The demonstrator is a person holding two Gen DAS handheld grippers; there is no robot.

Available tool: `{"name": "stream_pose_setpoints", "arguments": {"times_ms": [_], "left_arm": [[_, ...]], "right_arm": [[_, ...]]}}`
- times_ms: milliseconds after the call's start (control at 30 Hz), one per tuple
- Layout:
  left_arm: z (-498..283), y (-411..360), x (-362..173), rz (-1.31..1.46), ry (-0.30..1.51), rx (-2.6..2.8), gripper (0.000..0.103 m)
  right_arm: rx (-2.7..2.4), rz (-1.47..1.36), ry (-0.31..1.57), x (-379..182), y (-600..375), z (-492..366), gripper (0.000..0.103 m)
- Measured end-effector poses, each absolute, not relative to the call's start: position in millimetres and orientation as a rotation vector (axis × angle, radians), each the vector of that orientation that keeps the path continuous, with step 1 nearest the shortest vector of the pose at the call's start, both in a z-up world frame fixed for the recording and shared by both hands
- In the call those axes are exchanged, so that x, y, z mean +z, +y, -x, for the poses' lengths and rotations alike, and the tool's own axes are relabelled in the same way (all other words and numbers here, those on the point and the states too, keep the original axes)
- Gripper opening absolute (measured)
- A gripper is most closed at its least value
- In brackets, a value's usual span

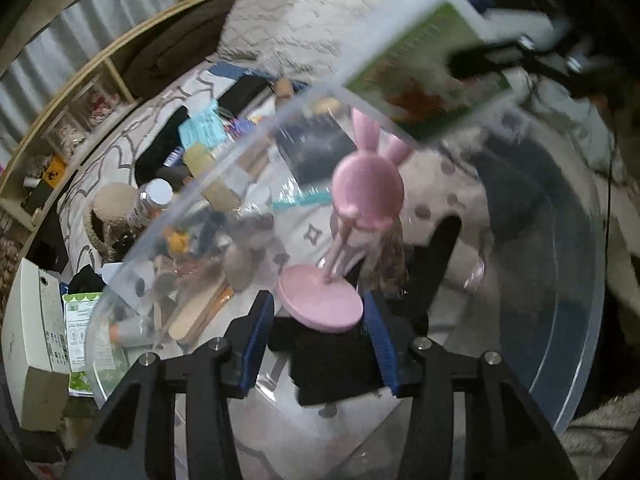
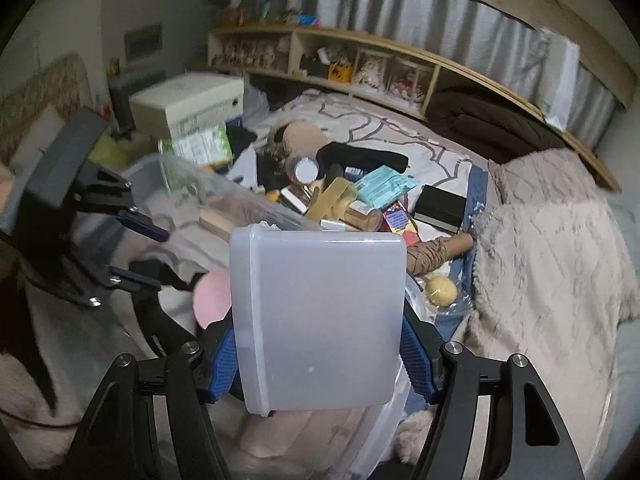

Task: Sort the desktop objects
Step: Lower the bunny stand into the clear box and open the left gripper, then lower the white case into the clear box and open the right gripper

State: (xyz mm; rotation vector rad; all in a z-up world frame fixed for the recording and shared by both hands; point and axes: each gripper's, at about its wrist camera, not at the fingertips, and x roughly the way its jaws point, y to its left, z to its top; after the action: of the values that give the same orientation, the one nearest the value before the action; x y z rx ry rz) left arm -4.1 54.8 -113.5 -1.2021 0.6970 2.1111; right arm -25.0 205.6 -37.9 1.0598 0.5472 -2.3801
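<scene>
In the left wrist view my left gripper [image 1: 318, 332] is shut on the round base of a pink bunny-shaped stand [image 1: 362, 200] and holds it inside a clear plastic storage bin [image 1: 560, 280]. In the right wrist view my right gripper [image 2: 320, 356] is shut on a translucent white flat plastic box [image 2: 320, 316], held upright over the bin's edge. The same box shows with a green label in the left wrist view [image 1: 420, 64], at the upper right. The left gripper [image 2: 132, 248] shows at the left of the right wrist view, with the pink base [image 2: 212, 300] beside the box.
A heap of small objects [image 2: 352, 196] lies on a patterned bedspread [image 2: 400, 136]: bottle, teal packet, black box, wooden rolls. A cream cardboard box [image 2: 188, 104] stands at the far left. A fuzzy beige blanket [image 2: 552, 248] lies right. A wooden shelf [image 2: 360, 64] runs behind.
</scene>
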Motion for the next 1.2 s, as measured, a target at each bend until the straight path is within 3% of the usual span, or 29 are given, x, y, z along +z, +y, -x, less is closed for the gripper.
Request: {"name": "stream_pose_setpoints", "arguments": {"times_ms": [167, 267, 633, 800, 933, 1067, 1200], "left_arm": [[3, 54, -123, 1.224, 0.716, 2.058, 0.047], [4, 47, -113, 1.185, 0.667, 2.091, 0.047], [17, -19, -81, 1.124, 0.237, 2.355, 0.048], [13, -43, -67, 1.011, 0.084, 2.506, 0.058], [4, -62, -53, 0.877, 0.031, 2.661, 0.076], [-6, -82, -44, 0.764, -0.022, 2.793, 0.088], [-15, -108, -38, 0.672, -0.108, 2.881, 0.09]], "right_arm": [[-2.354, -1.073, 0.82, -59, 181, 27, 0.069], [-2.309, -1.107, 0.864, -68, 175, 27, 0.069], [-2.16, -1.209, 0.59, -54, 170, 12, 0.069], [-2.094, -1.171, 0.457, -39, 148, 9, 0.069], [-2.045, -1.151, 0.378, -36, 121, 17, 0.069], [-1.979, -1.228, 0.246, -44, 96, 38, 0.069], [-1.891, -1.324, 0.105, -54, 70, 56, 0.069]]}}
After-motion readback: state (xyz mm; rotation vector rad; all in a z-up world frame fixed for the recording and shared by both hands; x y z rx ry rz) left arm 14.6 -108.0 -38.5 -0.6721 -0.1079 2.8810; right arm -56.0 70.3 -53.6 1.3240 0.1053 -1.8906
